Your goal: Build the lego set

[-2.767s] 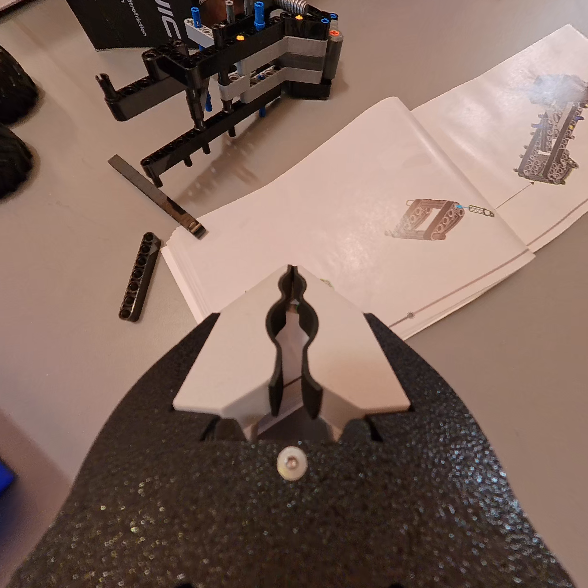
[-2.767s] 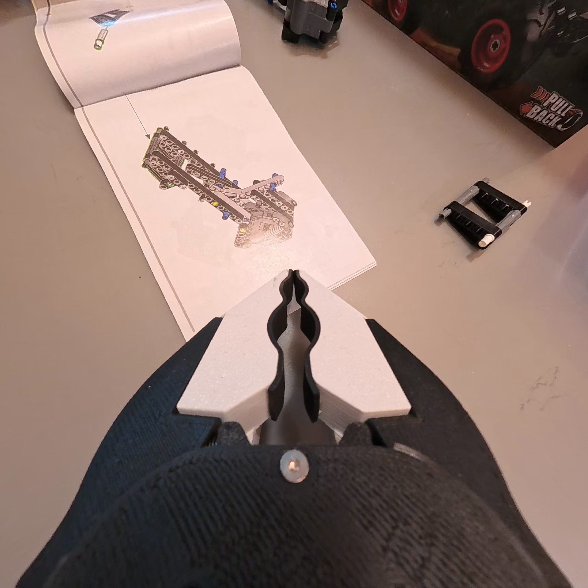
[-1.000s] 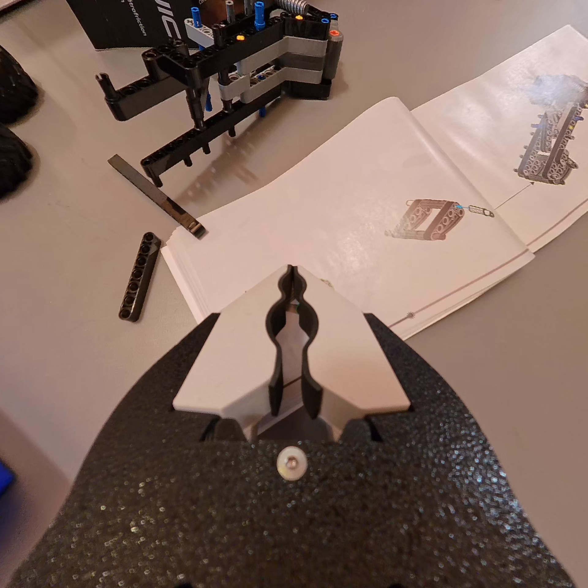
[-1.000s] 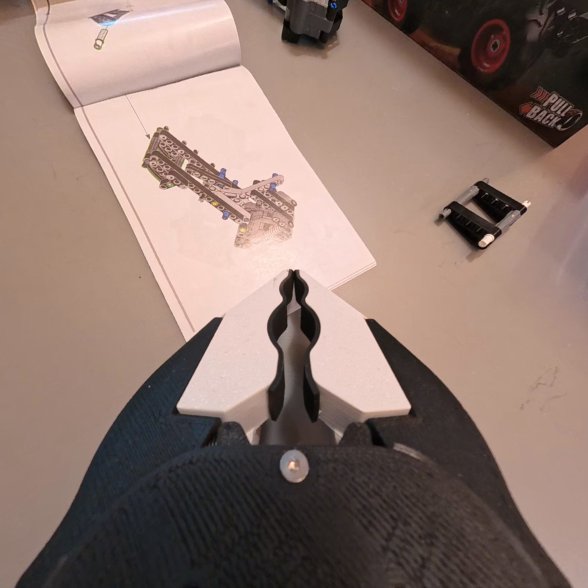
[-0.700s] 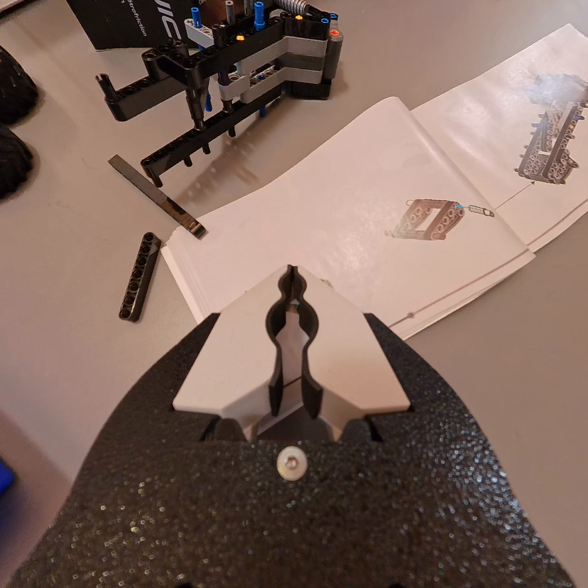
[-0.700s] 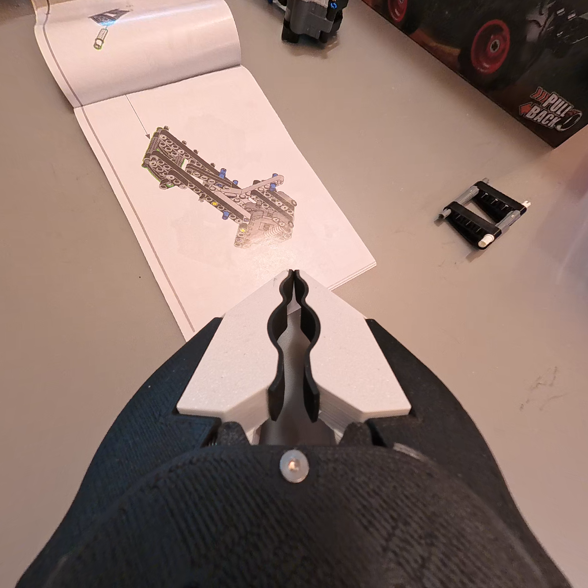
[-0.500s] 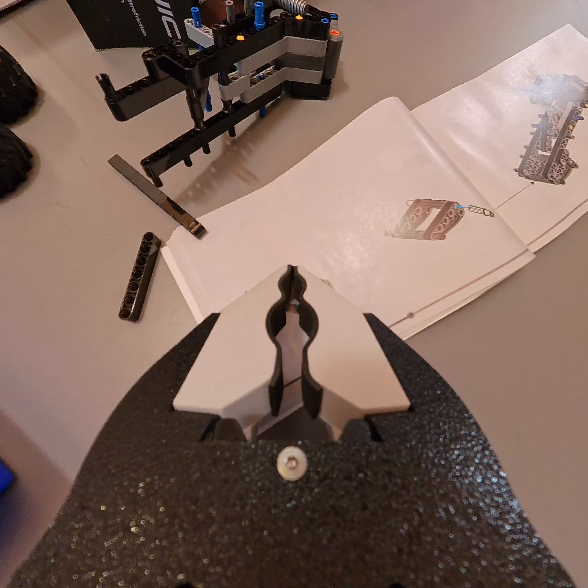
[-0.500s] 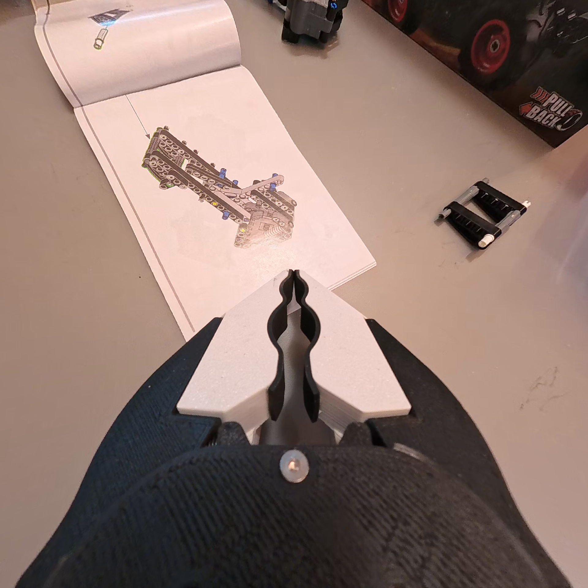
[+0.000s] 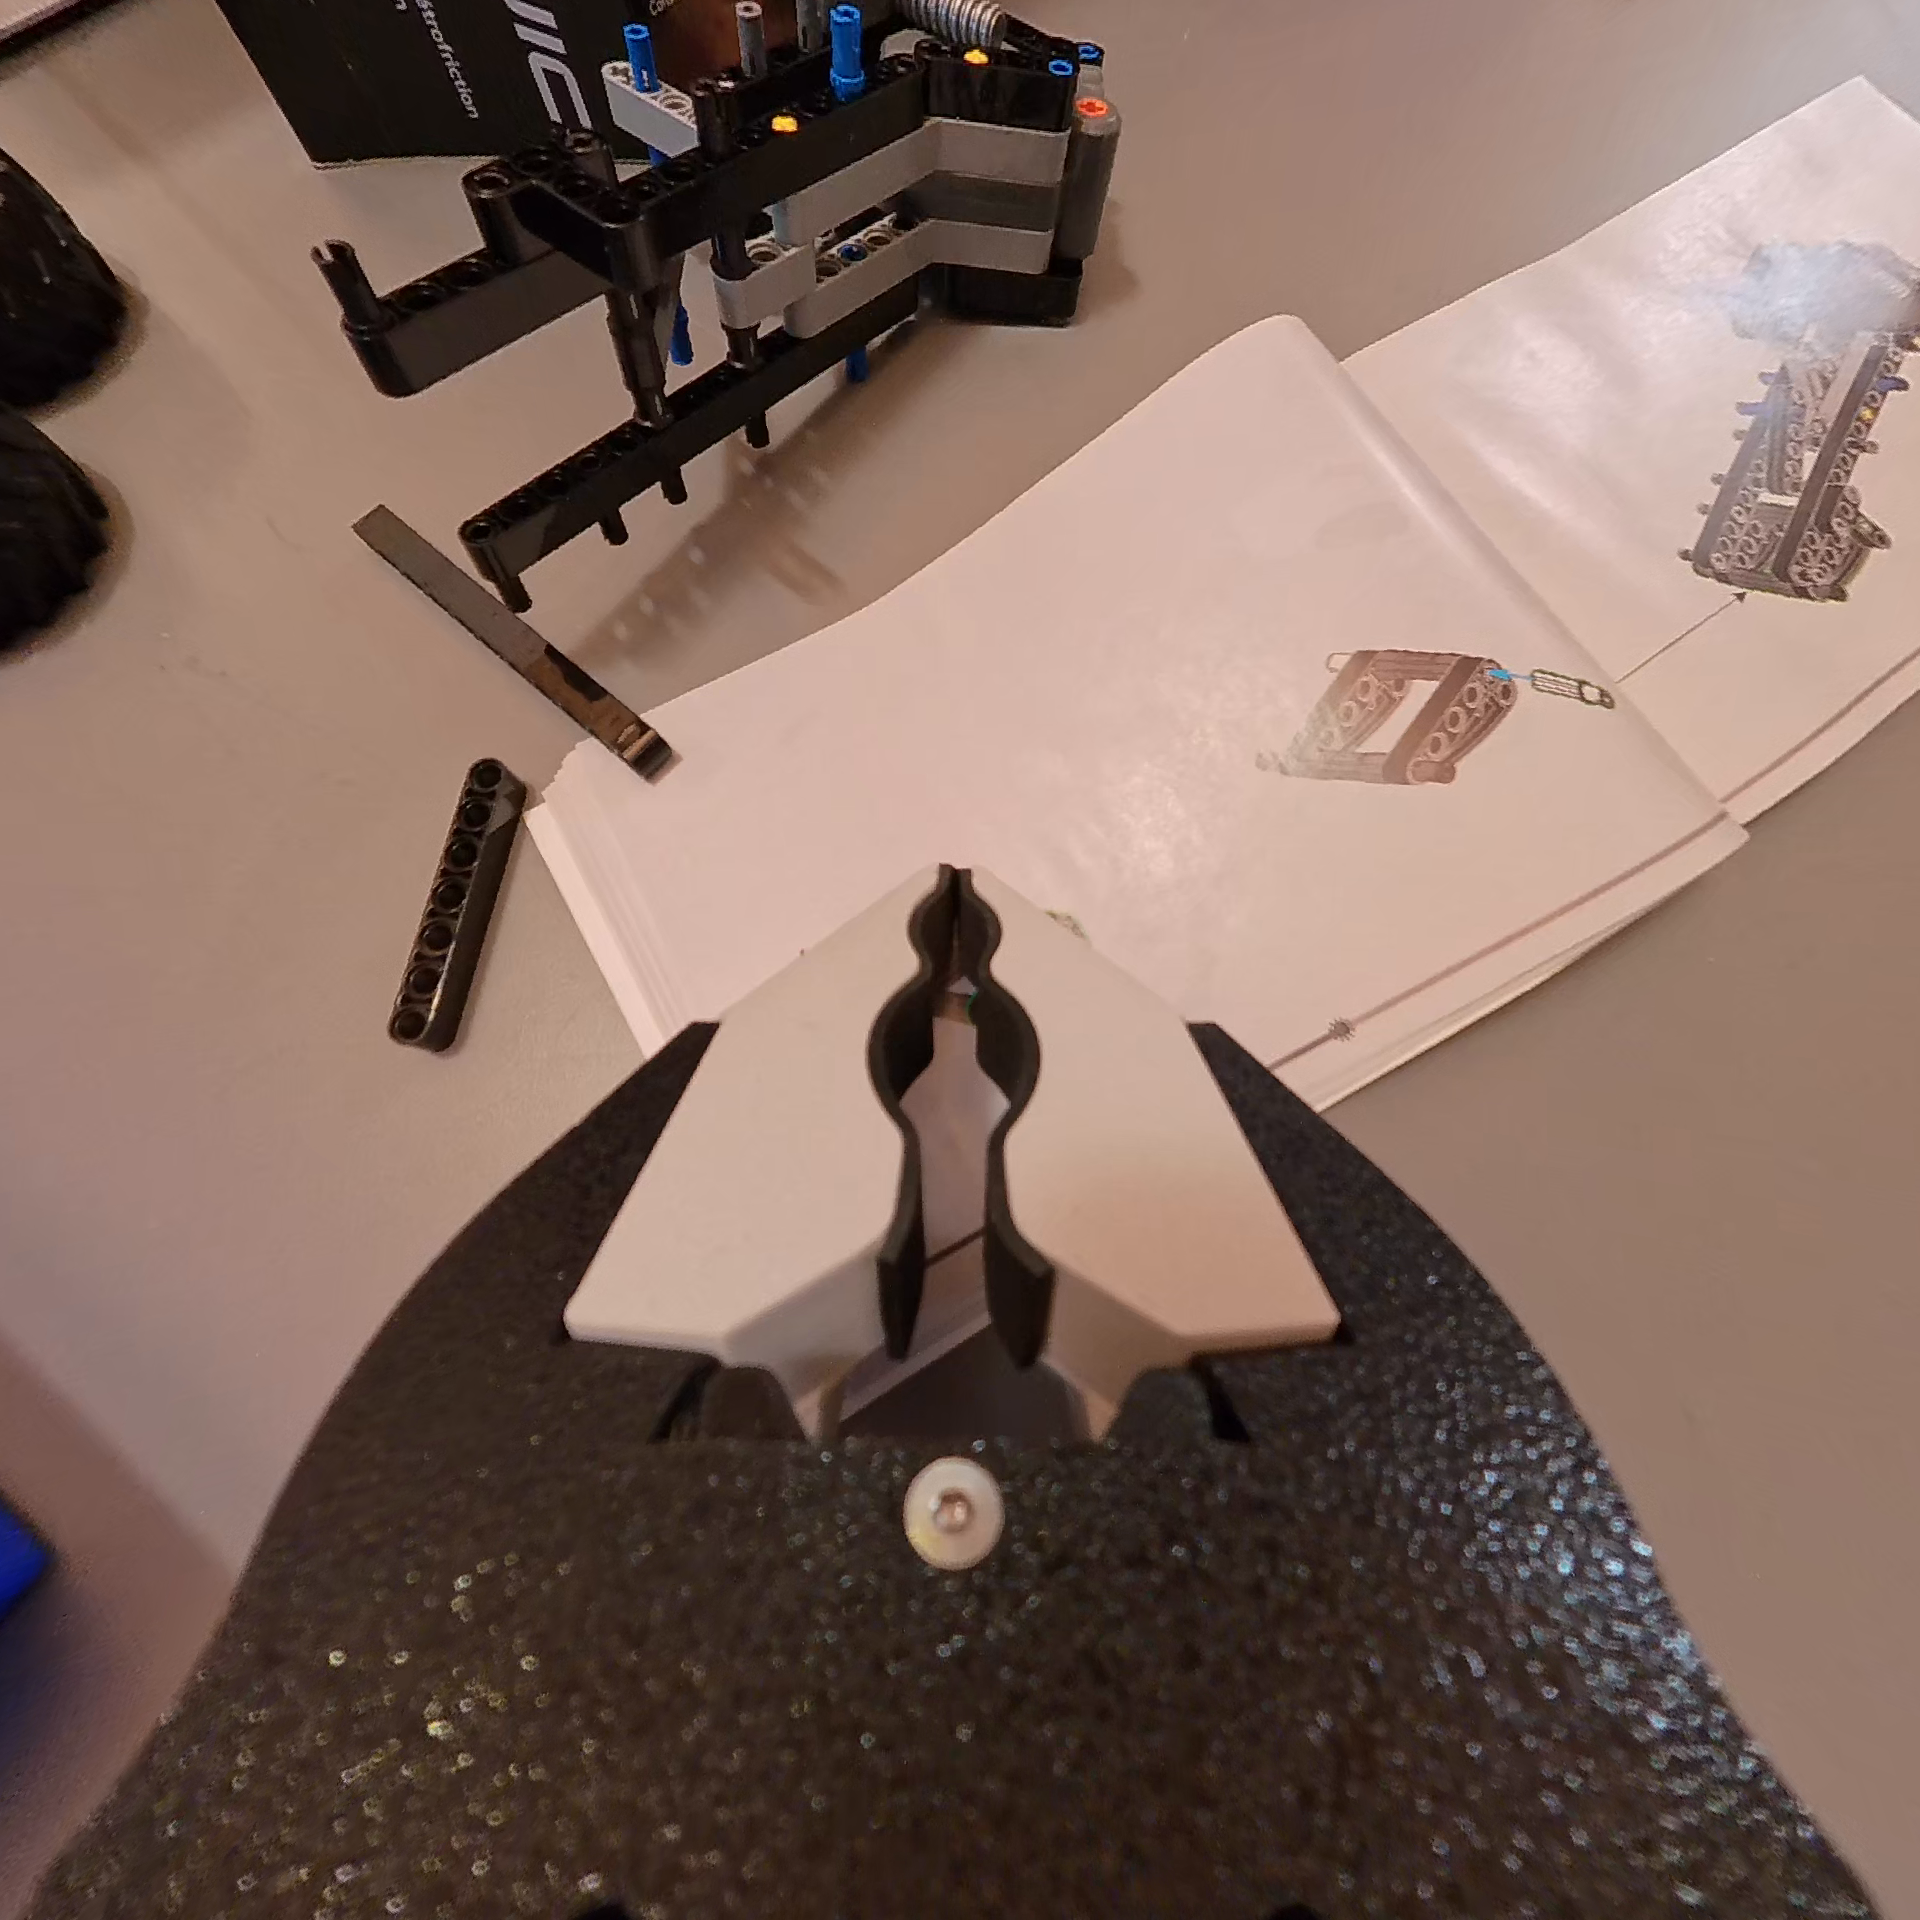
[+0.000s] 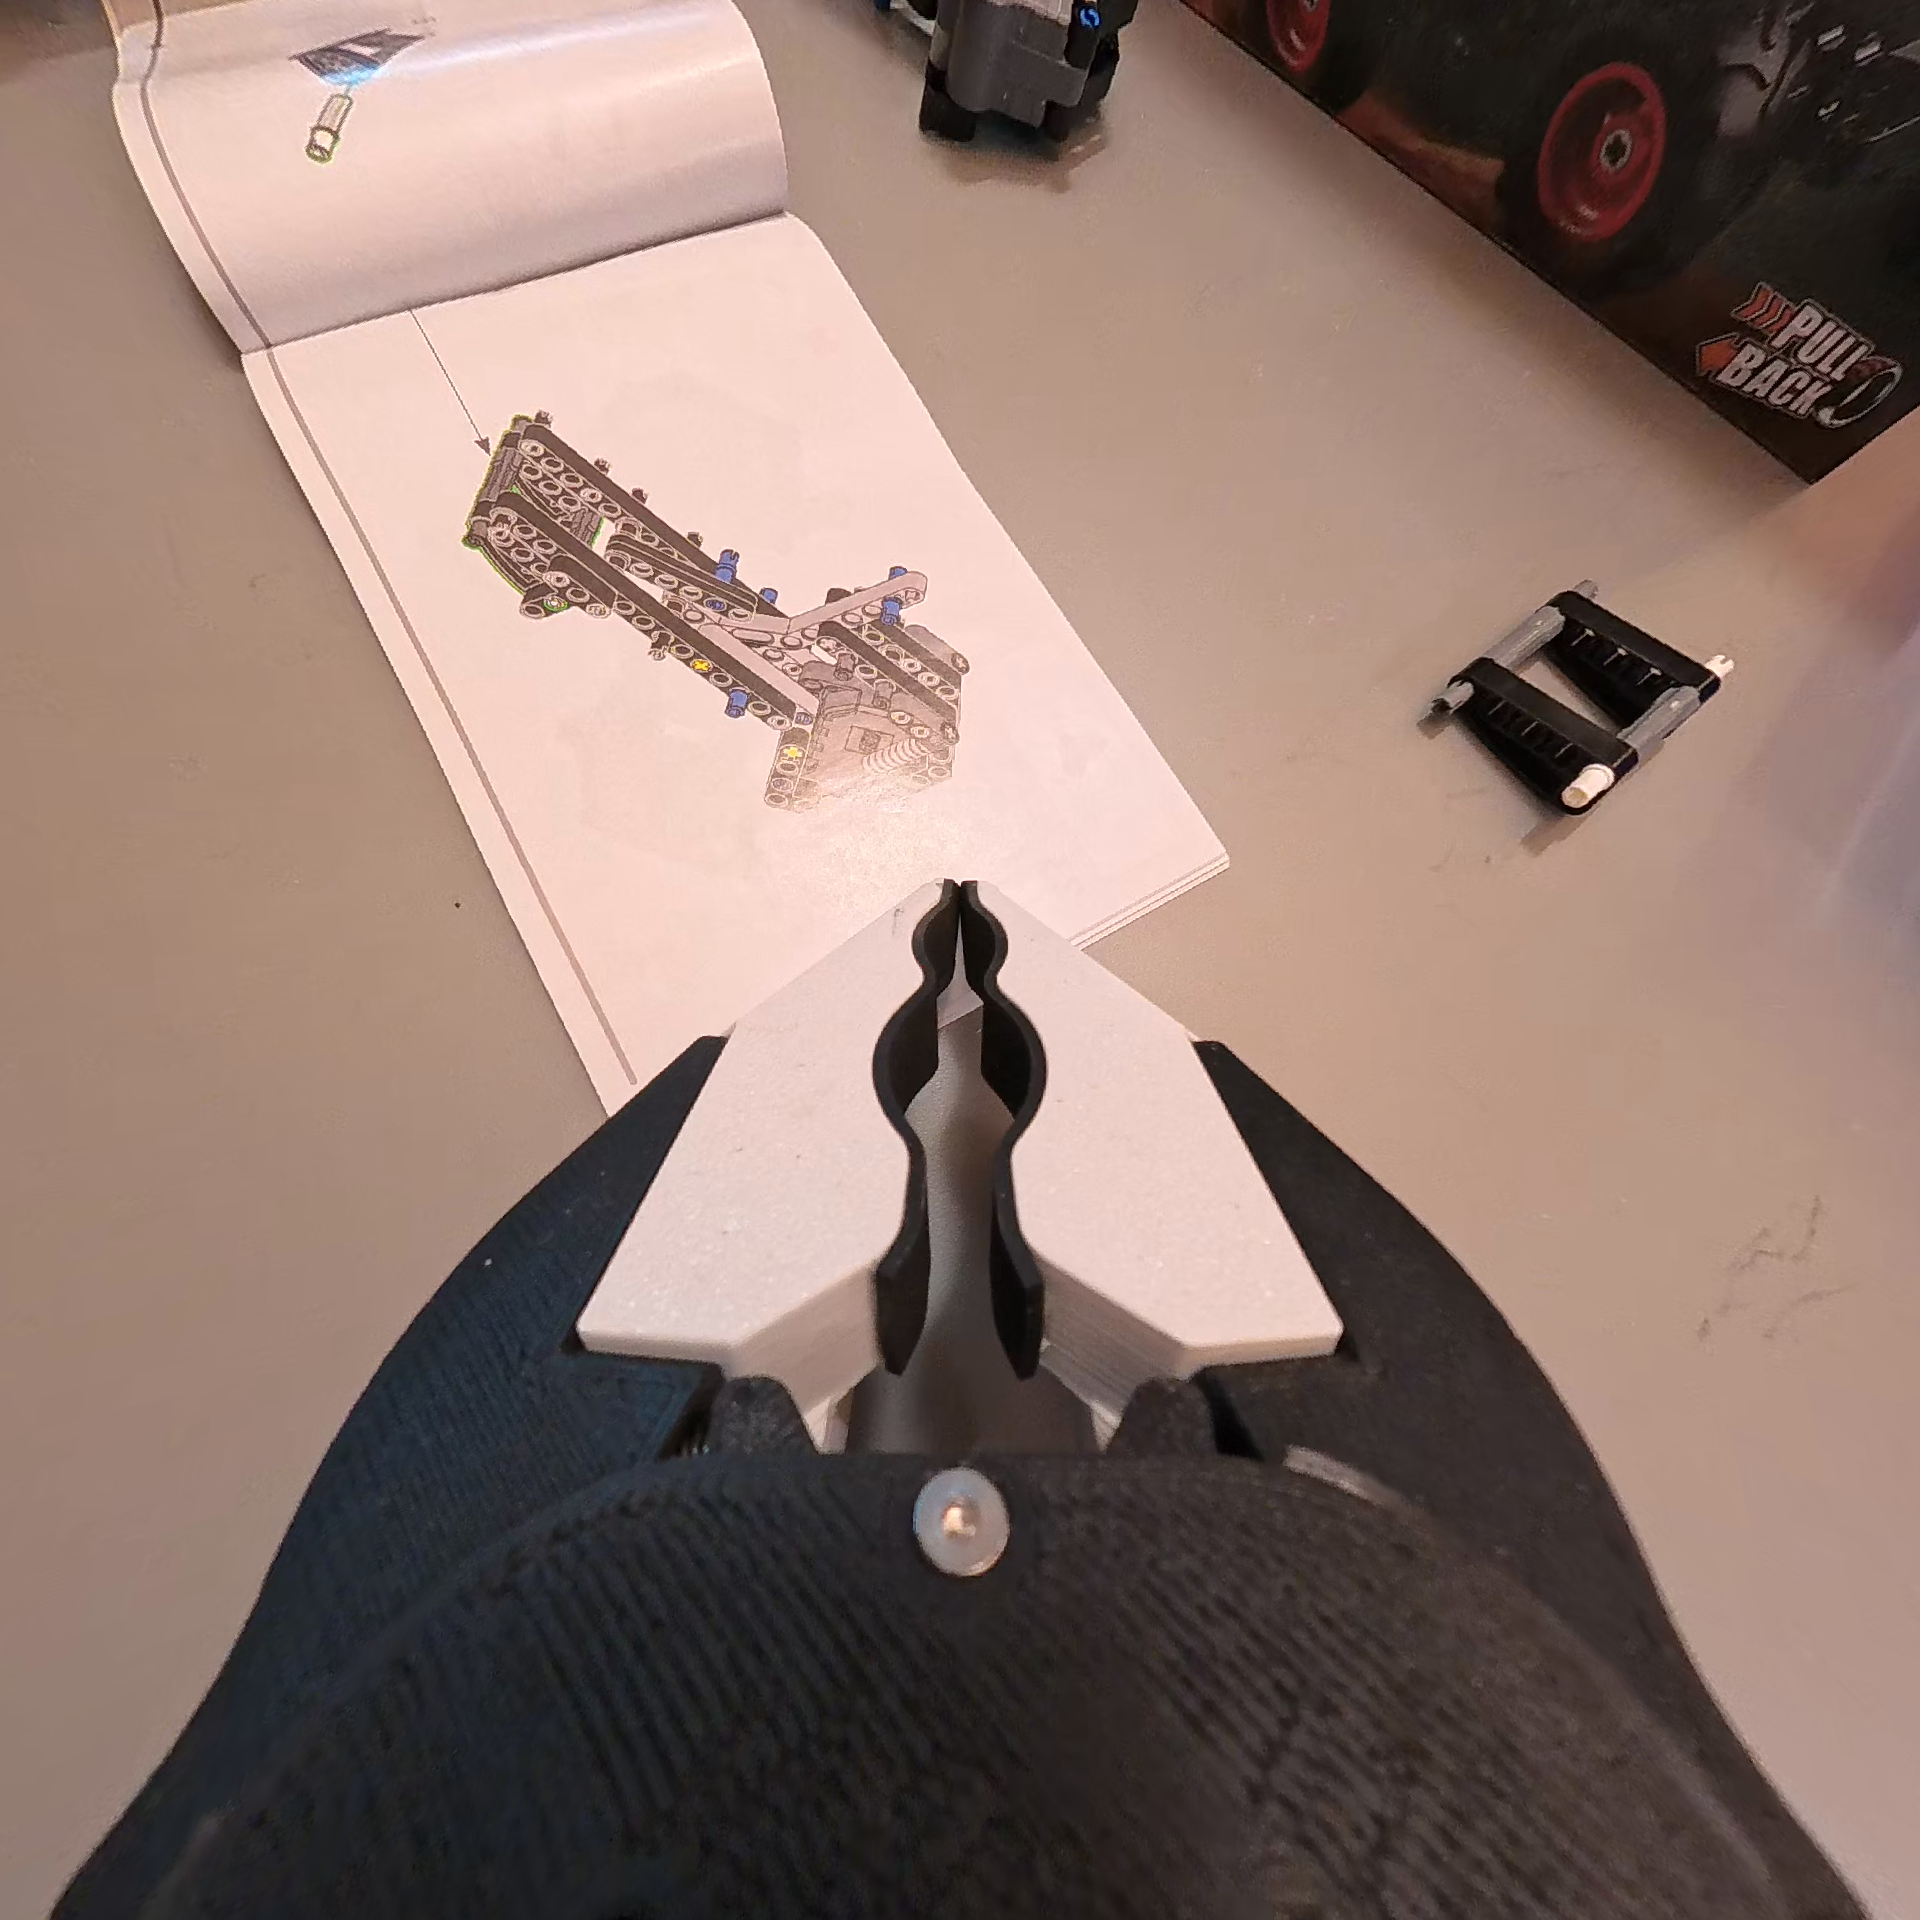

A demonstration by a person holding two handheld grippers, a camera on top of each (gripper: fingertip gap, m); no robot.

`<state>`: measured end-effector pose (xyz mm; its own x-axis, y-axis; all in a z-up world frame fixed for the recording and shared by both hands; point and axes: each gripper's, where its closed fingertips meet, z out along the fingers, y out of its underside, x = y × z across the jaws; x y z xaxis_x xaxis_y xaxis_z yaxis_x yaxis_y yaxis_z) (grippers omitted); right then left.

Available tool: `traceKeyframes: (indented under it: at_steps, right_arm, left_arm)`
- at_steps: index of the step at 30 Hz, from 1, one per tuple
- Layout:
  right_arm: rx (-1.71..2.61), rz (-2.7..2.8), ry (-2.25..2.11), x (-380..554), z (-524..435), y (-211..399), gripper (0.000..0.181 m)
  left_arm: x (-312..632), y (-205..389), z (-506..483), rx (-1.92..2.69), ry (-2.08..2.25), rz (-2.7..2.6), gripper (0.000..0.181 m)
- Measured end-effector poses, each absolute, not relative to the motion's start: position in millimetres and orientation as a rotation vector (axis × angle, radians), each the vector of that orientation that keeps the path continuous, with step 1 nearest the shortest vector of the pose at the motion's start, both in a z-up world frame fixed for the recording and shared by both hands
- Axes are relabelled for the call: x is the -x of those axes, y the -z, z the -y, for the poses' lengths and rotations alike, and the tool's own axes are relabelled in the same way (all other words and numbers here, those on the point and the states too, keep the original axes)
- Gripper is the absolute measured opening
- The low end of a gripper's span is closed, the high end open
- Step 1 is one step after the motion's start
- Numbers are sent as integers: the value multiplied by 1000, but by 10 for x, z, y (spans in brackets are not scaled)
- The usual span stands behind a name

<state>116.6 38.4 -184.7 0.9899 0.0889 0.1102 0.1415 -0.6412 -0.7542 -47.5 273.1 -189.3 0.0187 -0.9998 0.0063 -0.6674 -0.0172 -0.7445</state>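
Both the left tool and right tool hover closed and empty, angled down over the open instruction booklet.

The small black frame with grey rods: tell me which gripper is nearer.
Right. The right gripper has the frame just ahead to its right; the left gripper view doesn't show it.
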Motion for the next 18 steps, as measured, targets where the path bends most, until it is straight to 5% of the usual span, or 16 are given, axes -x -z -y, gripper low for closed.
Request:
traceKeyframes:
  at_steps: [1,18]
  right_arm:
    - [2270,160,79,-1166,-384,1847,0]
    - [2271,159,77,-1164,-384,1849,0]
  left_arm:
    - [475,1893,-2731,1742,768,-1705,0]
    - [477,1892,-2731,1743,770,-1704,0]
